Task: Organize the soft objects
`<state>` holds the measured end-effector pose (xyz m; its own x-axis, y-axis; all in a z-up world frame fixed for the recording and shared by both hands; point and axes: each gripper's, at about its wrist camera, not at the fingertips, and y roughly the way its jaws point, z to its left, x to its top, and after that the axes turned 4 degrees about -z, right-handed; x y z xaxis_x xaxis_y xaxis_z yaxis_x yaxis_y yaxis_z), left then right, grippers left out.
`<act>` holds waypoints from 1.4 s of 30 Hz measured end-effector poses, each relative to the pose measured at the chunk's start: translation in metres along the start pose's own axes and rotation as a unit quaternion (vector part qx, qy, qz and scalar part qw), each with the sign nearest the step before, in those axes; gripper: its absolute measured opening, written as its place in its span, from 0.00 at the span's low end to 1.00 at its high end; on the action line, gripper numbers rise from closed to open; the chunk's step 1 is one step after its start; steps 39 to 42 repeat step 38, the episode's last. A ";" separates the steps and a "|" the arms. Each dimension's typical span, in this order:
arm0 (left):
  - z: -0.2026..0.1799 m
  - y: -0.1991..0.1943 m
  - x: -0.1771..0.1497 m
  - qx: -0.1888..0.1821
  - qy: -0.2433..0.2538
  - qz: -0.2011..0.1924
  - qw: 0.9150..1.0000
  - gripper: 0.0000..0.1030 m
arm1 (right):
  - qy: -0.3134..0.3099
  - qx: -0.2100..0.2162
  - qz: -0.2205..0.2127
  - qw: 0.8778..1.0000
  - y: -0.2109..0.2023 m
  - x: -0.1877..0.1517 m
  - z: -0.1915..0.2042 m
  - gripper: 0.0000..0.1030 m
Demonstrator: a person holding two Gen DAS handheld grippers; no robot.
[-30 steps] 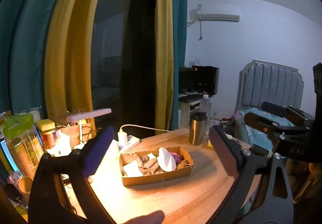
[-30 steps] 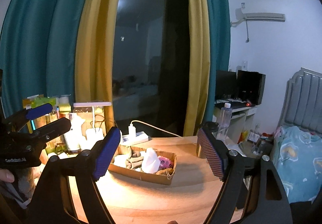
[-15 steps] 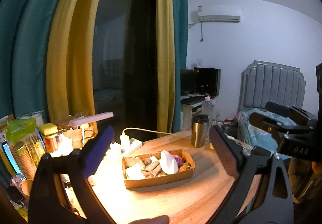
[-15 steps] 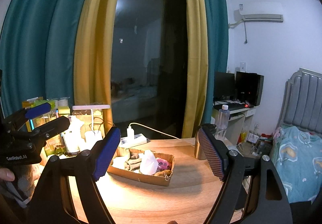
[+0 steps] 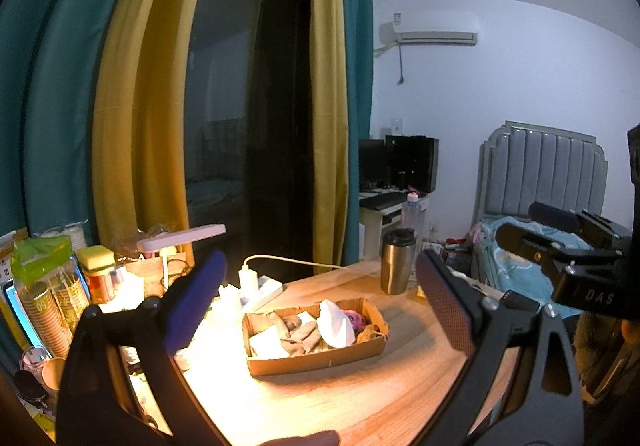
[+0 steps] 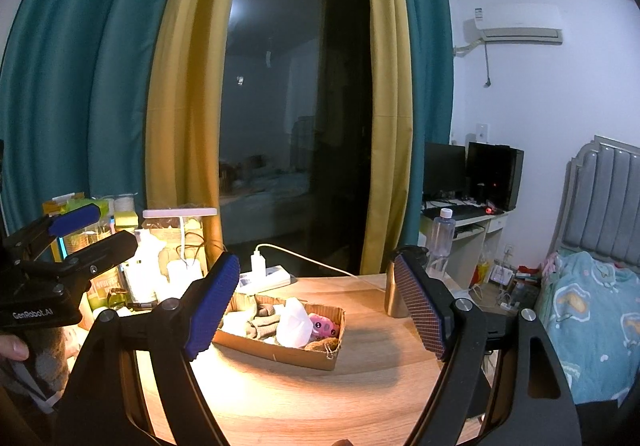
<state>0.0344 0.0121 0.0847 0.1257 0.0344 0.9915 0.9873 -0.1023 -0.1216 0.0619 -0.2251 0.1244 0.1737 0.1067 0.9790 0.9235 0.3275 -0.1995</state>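
Both claws stand apart and grip nothing: our left gripper (image 5: 320, 310) and right gripper (image 6: 316, 306) hover back from the cardboard tray (image 6: 280, 350), lower centre, where the soft objects (image 6: 296, 322) lie together. We judge this fits sorting either ahead or finished.

The cardboard tray (image 5: 316, 360) wall hides its soft items' (image 5: 300, 332) undersides.

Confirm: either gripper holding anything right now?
Nothing held. Left gripper and right gripper are both open and empty, above the table; soft items sit in the cardboard box.
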 end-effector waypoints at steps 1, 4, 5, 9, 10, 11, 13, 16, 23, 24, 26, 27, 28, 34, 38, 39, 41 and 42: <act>0.000 0.000 0.000 0.000 0.000 0.000 1.000 0.94 | 0.000 0.000 0.000 1.000 0.000 0.000 0.000 0.80; 0.000 0.000 0.000 0.000 0.001 0.000 1.000 0.94 | 0.000 0.000 0.000 1.000 0.000 0.000 0.000 0.80; 0.000 0.000 0.000 0.000 0.000 0.000 1.000 0.94 | 0.000 0.000 0.000 1.000 0.000 0.000 -0.001 0.80; -0.001 0.001 0.000 0.000 0.000 0.001 1.000 0.94 | 0.000 0.000 0.000 1.000 0.000 0.000 0.000 0.80; -0.001 0.001 0.000 -0.001 0.001 0.001 1.000 0.94 | 0.000 0.000 0.000 1.000 0.000 0.000 0.000 0.80; -0.001 0.001 0.000 0.000 0.001 0.001 1.000 0.94 | 0.000 0.000 0.000 1.000 0.000 0.000 0.000 0.80; 0.000 0.001 0.000 -0.001 0.001 0.001 1.000 0.94 | 0.000 0.000 0.000 1.000 0.000 0.000 0.000 0.80; 0.000 0.001 0.000 -0.001 -0.001 0.001 1.000 0.94 | 0.000 0.000 0.001 1.000 0.000 0.000 0.000 0.80; 0.001 0.003 0.000 -0.001 0.000 0.002 1.000 0.94 | 0.000 0.000 0.001 1.000 0.000 0.000 0.000 0.80; 0.001 0.003 -0.001 0.000 -0.001 0.002 1.000 0.94 | 0.000 0.000 0.001 1.000 0.000 0.000 0.000 0.80; 0.001 0.004 -0.002 0.000 -0.001 0.003 1.000 0.94 | 0.000 0.000 0.003 1.000 0.002 -0.002 0.000 0.80; 0.001 0.004 -0.002 0.001 -0.001 0.003 1.000 0.94 | 0.000 0.001 0.003 1.000 0.002 -0.003 -0.001 0.80; 0.001 0.004 -0.003 0.001 -0.002 0.004 1.000 0.94 | 0.000 0.001 0.003 1.000 0.002 -0.003 -0.001 0.80; -0.001 0.005 -0.004 0.000 0.001 0.004 1.000 0.94 | 0.000 0.001 0.004 1.000 0.002 -0.004 -0.001 0.80; 0.000 0.011 -0.011 -0.003 -0.001 0.012 1.000 0.94 | -0.002 0.002 0.010 1.000 0.005 -0.010 0.000 0.80; 0.000 0.011 -0.011 -0.003 -0.001 0.012 1.000 0.94 | -0.002 0.002 0.010 1.000 0.005 -0.010 0.000 0.80; 0.000 0.011 -0.011 -0.003 -0.001 0.012 1.000 0.94 | -0.002 0.002 0.010 1.000 0.005 -0.010 0.000 0.80; 0.000 0.011 -0.011 -0.003 -0.001 0.012 1.000 0.94 | -0.002 0.002 0.010 1.000 0.005 -0.010 0.000 0.80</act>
